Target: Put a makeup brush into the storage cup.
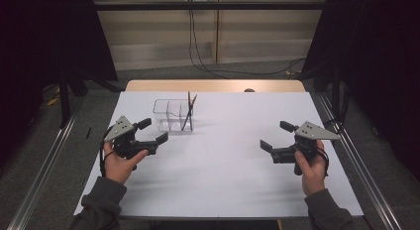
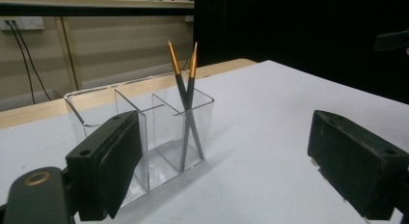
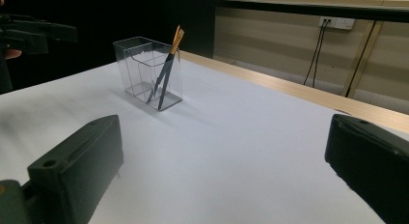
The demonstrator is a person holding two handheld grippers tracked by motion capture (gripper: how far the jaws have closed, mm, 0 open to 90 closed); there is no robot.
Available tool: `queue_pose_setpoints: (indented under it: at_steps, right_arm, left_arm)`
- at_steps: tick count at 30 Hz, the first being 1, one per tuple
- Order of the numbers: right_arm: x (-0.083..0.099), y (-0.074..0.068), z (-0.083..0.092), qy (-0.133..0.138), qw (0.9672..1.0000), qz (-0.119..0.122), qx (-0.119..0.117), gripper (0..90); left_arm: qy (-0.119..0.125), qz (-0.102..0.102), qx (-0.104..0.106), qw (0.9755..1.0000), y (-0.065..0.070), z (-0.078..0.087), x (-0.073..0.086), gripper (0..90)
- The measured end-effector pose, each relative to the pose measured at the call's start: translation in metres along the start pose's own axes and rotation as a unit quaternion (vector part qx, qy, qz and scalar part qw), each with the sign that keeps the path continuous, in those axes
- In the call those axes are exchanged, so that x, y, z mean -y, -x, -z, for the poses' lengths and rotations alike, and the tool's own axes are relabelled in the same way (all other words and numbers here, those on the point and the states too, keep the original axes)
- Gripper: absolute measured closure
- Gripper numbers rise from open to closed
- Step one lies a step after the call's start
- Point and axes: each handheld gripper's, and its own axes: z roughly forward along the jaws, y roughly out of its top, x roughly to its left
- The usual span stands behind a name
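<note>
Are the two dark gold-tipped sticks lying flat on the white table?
No, the two dark gold-tipped sticks stand crossed inside the clear plastic three-compartment holder.

clear organizer [image 1: 166, 112] | upright, three compartments | two pencils [image 1: 188, 111] crossed in right end compartment

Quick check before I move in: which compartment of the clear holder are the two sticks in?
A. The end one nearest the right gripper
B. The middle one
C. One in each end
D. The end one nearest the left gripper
A: both sticks cross inside the holder's end compartment on the right gripper's side.
</note>
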Motion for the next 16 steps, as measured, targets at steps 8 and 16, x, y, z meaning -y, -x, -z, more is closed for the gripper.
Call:
queue_pose_setpoints:
  at_steps: [8,16]
  right_arm:
    - [0.0005,0.0001,-0.0008,0.000,1.0000,0.002,-0.003,0.0]
    - [0.0010,-0.0008,-0.0028,-0.003,1.0000,0.004,-0.005,0.0]
  left_arm:
    - [0.004,0.001,-0.001,1.0000,0.0007,0.0011,-0.0009,11.7]
    - [0.000,-0.001,-0.003,1.0000,-0.0003,0.0023,-0.0001,11.7]
